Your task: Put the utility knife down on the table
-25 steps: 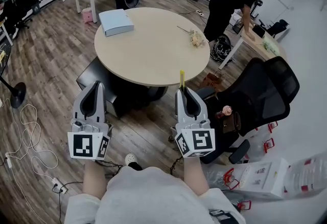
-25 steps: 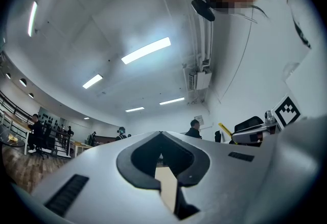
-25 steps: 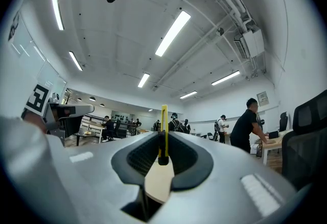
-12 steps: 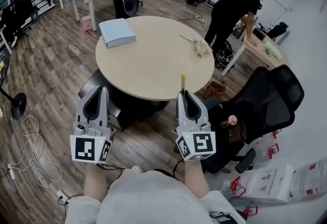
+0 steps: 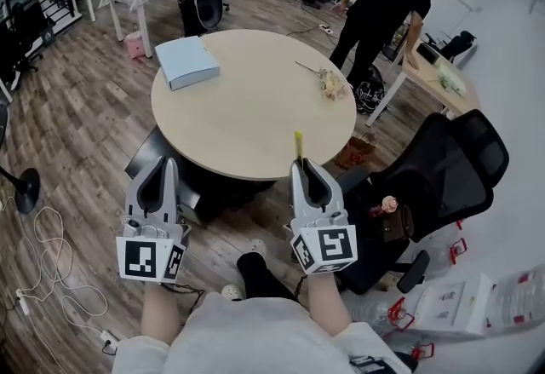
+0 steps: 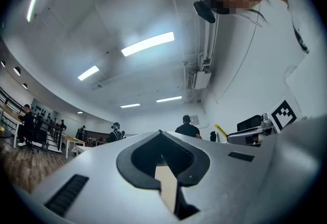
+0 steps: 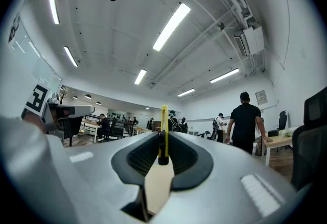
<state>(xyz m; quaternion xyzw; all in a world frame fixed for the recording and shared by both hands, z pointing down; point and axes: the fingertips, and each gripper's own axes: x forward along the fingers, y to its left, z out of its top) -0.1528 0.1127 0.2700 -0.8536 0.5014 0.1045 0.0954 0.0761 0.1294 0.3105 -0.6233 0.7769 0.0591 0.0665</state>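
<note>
The right gripper (image 5: 301,163) is pinching the utility knife (image 7: 163,127) between its jaws, near the round bench's (image 5: 221,121) front edge. It should be reaching forward over the bench and laying the knife flat before letting go. The knife is slim and yellow, standing upright above the jaws. The left gripper (image 5: 162,163) is hanging alongside, jaws together, empty.

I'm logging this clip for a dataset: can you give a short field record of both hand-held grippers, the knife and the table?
left hand-held gripper: jaws together, nothing between them
right hand-held gripper: shut on utility knife
utility knife: yellow, sticks out past the jaws, not yet set down
table: round, light top
on table: blue folder at far left, flowers at right
</note>
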